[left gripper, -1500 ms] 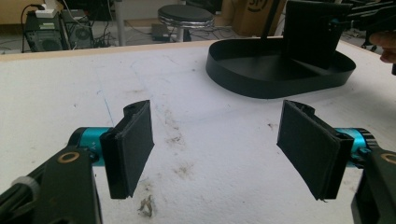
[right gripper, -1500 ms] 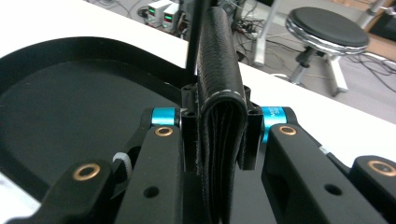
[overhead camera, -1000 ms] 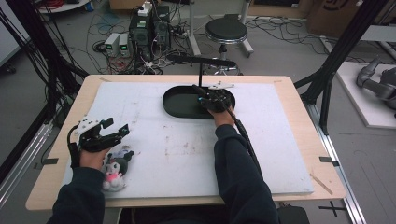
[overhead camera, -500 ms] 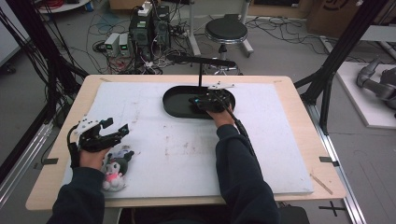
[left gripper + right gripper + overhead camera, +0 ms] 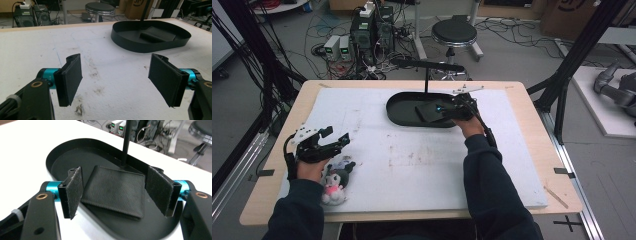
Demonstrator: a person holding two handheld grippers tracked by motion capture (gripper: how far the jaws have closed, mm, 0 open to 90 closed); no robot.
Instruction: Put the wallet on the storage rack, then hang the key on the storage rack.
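Right gripper (image 5: 113, 192) hovered wide open and empty over the black wallet (image 5: 116, 190) in the oval tray (image 5: 62, 157); left gripper (image 5: 116, 77), equally agape, held nothing above the worktop (image 5: 37, 50).

Matt black plastic tray (image 5: 62, 152), dark woven-textured wallet (image 5: 116, 190) in it, fuzzy black jaw pads, scuffed white foam mat (image 5: 412, 160), pale wood table (image 5: 537, 130), plush toy (image 5: 334, 182)

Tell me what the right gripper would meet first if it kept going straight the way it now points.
Most likely the folded black cloth lying in the black oval tray. The right gripper is open, with the cloth between and just beyond its jaws. The tray's thin upright post stands further along that line; exact depth is unclear.
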